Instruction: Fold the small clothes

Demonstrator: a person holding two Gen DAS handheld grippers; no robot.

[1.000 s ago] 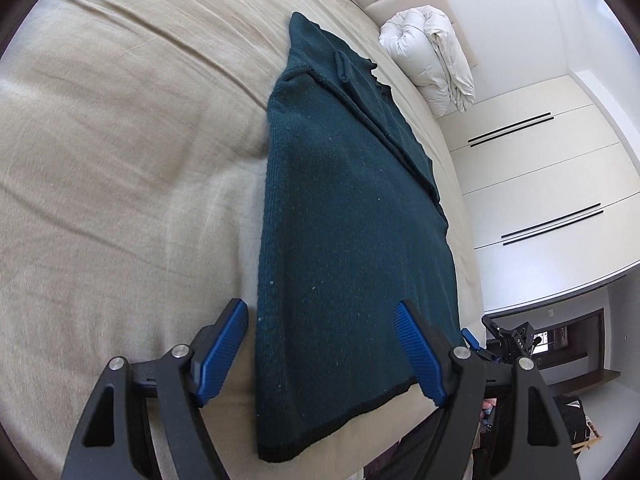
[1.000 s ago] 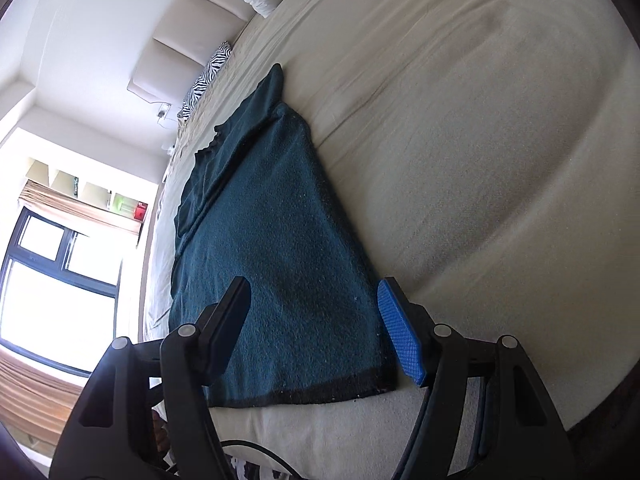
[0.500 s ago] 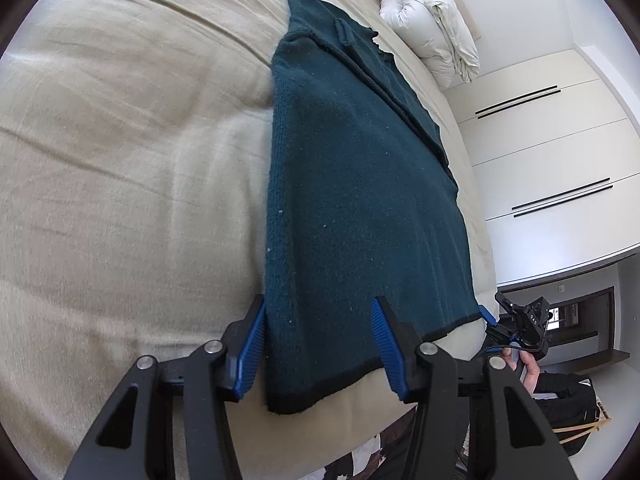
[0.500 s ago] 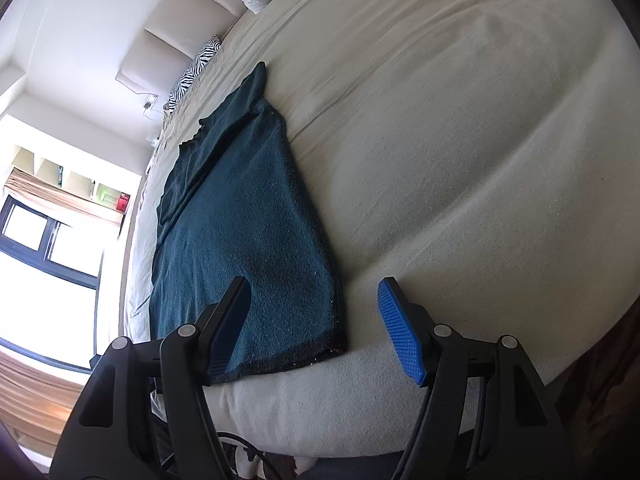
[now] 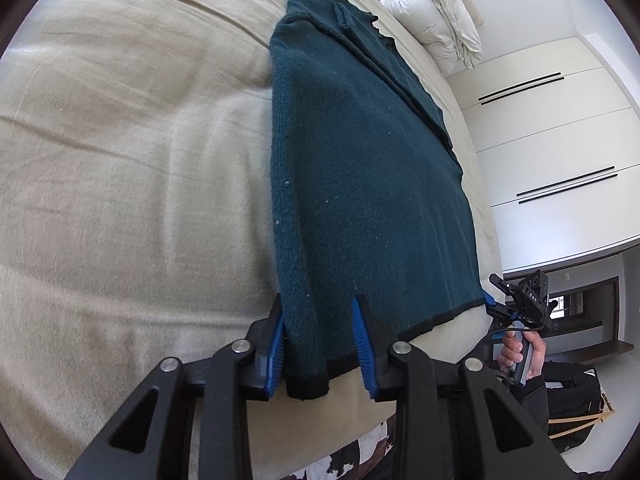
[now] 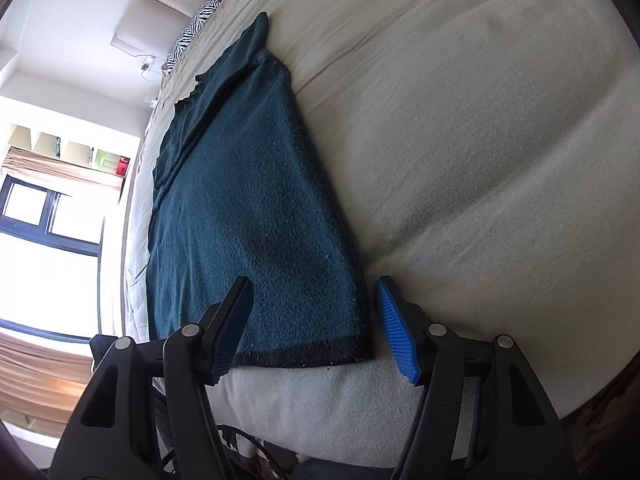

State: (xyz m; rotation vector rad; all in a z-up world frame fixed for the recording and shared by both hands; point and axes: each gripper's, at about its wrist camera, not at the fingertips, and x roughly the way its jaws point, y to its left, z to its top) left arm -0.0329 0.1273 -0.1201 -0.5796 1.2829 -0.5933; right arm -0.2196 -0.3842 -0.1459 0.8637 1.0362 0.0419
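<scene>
A dark teal knit sweater [image 5: 360, 168] lies flat and lengthwise on a beige bed [image 5: 120, 160], sleeves folded in, black hem at the near edge. My left gripper [image 5: 320, 344] has its blue pads closing around the sweater's near left hem corner, the cloth between the fingers. My right gripper [image 6: 316, 320] is open and straddles the near right hem corner of the sweater [image 6: 248, 216]; its pads do not touch the cloth. The right gripper also shows in the left wrist view [image 5: 520, 300], held by a hand.
A rolled white duvet [image 5: 432, 8] lies at the bed's far end. White wardrobe doors [image 5: 560, 160] stand on the right. A zebra-print pillow [image 6: 192, 28] and headboard are at the far end, a window [image 6: 40, 216] to the left. The bed's near edge is just below both grippers.
Both grippers moved forward to the hem corners. My left gripper's fingers narrowed from wide open to gripping the left corner. My right gripper stayed open and came around the right corner.
</scene>
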